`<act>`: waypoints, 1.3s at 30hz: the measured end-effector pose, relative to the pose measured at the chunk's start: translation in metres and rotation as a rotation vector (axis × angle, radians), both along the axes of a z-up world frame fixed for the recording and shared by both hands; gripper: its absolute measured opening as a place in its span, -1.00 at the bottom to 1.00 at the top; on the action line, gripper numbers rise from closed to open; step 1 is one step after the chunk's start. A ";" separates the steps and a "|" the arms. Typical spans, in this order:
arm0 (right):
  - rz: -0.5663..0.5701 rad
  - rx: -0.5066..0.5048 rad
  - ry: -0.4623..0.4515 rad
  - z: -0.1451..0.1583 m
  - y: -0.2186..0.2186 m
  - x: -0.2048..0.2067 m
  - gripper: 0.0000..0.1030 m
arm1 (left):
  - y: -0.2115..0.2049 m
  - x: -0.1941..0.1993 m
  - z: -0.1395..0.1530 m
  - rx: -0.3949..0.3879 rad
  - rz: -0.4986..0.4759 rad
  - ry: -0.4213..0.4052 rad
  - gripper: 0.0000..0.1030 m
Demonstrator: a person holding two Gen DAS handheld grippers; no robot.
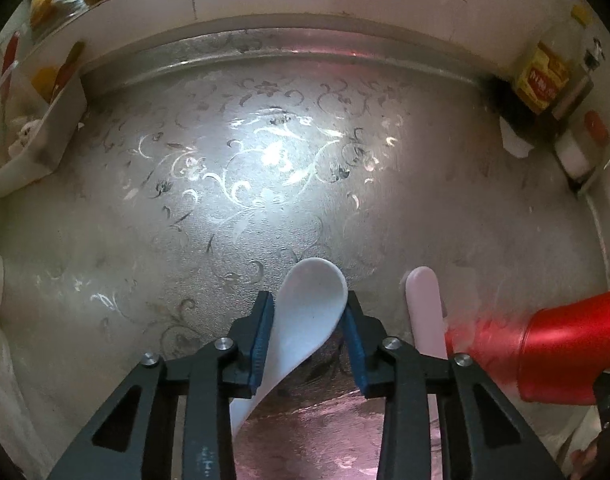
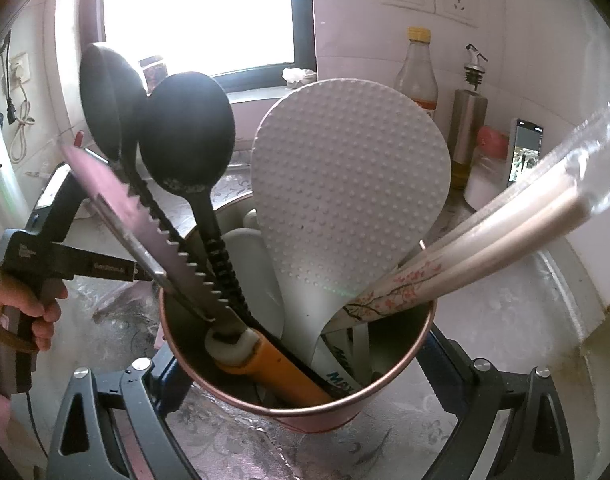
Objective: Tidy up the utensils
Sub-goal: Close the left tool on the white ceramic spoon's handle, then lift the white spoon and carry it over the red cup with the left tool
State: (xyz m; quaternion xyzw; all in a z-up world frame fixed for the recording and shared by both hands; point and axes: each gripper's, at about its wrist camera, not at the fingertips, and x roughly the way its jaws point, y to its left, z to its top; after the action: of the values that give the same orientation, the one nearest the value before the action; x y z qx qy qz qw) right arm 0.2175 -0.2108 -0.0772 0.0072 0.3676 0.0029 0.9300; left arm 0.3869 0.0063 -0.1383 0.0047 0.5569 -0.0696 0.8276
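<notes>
The left claw [image 1: 309, 312] is clamped on a white spoon [image 1: 301, 316] lying on the table [image 1: 225, 180], its long axis running from 7 o'clock up to the bowl at 1 o'clock. A pink stick [image 1: 425, 308] lies just right, pointing to 12. The right claw [image 2: 301, 364] grips a red cup [image 2: 389, 364] crammed with upright utensils.

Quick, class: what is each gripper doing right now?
Left gripper: closed on the white spoon.
Right gripper: holding the red cup full of utensils.
</notes>
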 end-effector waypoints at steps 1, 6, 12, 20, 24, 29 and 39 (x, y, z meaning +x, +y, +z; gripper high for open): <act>0.001 0.000 0.000 0.000 0.000 0.000 0.90 | 0.002 -0.001 0.000 -0.006 0.004 -0.003 -0.36; 0.006 0.001 -0.001 0.000 -0.001 -0.001 0.90 | 0.011 -0.004 0.005 -0.049 0.049 -0.031 -0.81; 0.012 0.003 0.000 0.001 -0.001 -0.002 0.90 | 0.030 -0.013 0.010 -0.102 0.086 -0.045 -0.88; 0.015 0.005 -0.004 0.002 -0.002 -0.005 0.90 | 0.055 -0.038 0.022 -0.191 0.135 -0.090 -0.89; 0.018 0.006 -0.003 0.001 -0.001 -0.005 0.90 | 0.063 -0.054 0.043 -0.216 0.133 -0.150 -0.89; 0.021 0.010 -0.002 0.001 0.000 -0.005 0.90 | 0.064 -0.070 0.078 -0.228 0.116 -0.234 -0.89; 0.025 0.014 -0.003 0.000 0.002 -0.006 0.90 | 0.038 -0.105 0.170 -0.277 -0.001 -0.460 -0.89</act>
State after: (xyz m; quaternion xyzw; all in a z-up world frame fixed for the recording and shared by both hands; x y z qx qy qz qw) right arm 0.2114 -0.2090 -0.0768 0.0091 0.3661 0.0170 0.9304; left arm 0.2820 0.0442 0.0314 -0.0927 0.3393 -0.1426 0.9252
